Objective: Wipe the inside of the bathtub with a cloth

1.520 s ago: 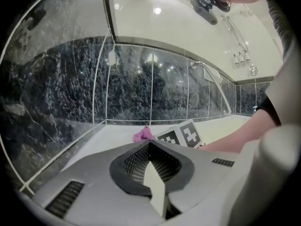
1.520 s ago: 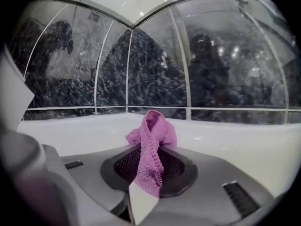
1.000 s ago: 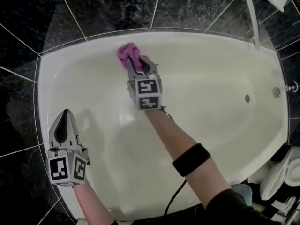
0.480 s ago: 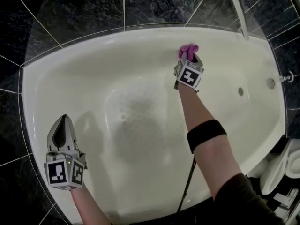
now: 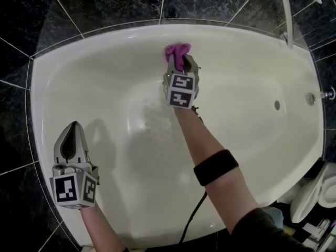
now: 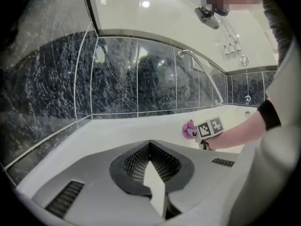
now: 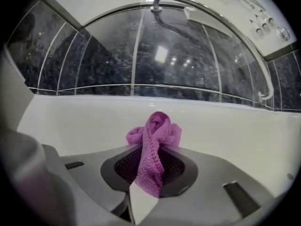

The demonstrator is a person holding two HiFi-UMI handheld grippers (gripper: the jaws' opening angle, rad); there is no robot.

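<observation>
1. Two grippers are in view. Right gripper [image 5: 180, 66] is clamped on the pink cloth [image 7: 151, 149], and its jaws have just been closing further on the fold between them. Cloth sits at the far wall of the bathtub [image 5: 94, 62], just below the rim.
2. Left gripper [image 5: 75, 126]: jaws together, nothing in them, over the tub's near-left side.
3. Risk: only a narrow fold is pinched, so drag along the wall may pull it free.
4. Risk: the bunch ahead of the jaws is small, so a steeper tilt may let hard jaw tips scrape the enamel.
</observation>
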